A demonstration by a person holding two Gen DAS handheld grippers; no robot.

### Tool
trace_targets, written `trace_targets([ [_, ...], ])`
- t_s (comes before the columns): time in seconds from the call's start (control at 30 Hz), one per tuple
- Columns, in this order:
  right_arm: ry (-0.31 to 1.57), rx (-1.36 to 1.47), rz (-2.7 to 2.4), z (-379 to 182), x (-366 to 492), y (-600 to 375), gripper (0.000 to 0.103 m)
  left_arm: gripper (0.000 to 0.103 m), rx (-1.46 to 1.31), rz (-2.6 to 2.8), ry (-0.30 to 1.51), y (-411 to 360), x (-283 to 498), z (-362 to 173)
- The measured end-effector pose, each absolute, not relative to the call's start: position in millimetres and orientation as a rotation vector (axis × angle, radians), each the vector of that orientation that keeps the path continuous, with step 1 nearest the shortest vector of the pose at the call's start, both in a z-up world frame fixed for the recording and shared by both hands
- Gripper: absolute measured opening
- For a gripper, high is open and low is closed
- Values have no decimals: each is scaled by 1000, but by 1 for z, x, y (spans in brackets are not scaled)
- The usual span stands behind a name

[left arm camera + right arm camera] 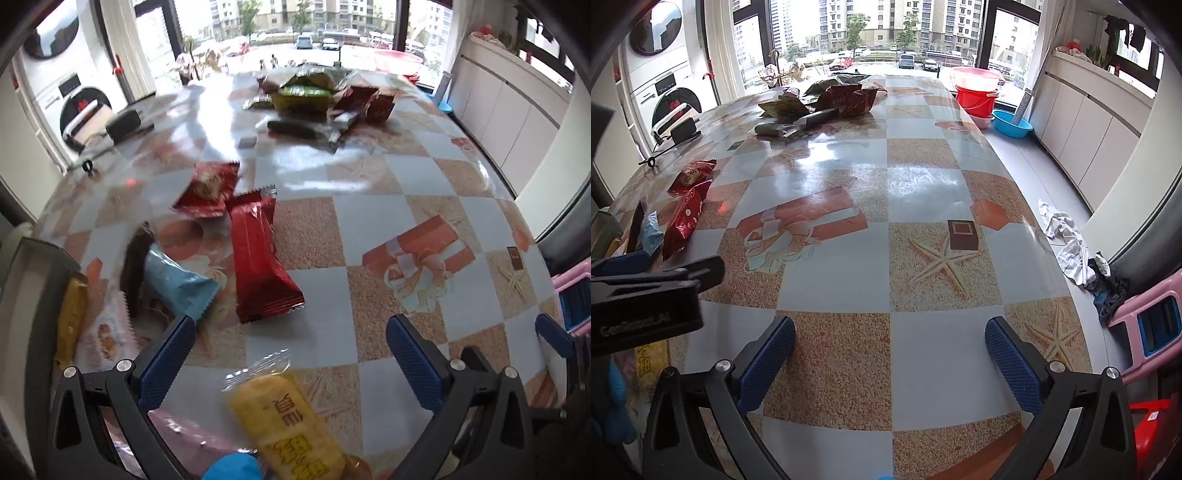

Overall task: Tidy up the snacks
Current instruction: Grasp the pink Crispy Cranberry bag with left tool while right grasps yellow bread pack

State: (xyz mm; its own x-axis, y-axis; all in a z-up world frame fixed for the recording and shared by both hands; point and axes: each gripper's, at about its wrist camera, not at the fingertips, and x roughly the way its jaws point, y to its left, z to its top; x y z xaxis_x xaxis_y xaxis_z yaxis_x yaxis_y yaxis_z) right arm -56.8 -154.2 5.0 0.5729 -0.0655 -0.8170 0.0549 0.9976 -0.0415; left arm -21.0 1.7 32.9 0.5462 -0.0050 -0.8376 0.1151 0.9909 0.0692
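My left gripper [291,332] stands open over the checkered table [369,221]. A yellow rice-cracker packet [280,417] lies low between its fingers, untouched. Ahead lie a long red packet [258,266], a red square packet [210,188], a light blue packet [177,284] and a dark brown packet [135,258]. A pile of snack bags [317,96] sits at the far end. My right gripper [890,336] is open above bare tablecloth [923,258], nothing between its fingers. The right wrist view shows the left gripper's black body [646,295] at the left, the red packets [687,210] beyond it and the far pile [827,99].
A grey-rimmed box [29,280] at the left edge holds a mustard packet [72,317]. A black charger with cable [679,129] lies far left. On the floor to the right are a red bucket [975,96], a blue basin [1012,123], crumpled cloths [1067,240] and a pink stool [1152,325].
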Motion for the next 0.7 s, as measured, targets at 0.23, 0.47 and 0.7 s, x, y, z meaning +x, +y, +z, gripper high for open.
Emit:
trace_targets([
  [0.23,958,-11,-71,5,-57,-154,103,103,260,-19,894,63,-86,71],
  [0.47,958,-12,-71,5,-57,-154,103,103,173,44,1016,125,-124,28],
  [0.7,1052,77,113,17,-64,-126,103,103,130,6,1078,127,-116,6],
])
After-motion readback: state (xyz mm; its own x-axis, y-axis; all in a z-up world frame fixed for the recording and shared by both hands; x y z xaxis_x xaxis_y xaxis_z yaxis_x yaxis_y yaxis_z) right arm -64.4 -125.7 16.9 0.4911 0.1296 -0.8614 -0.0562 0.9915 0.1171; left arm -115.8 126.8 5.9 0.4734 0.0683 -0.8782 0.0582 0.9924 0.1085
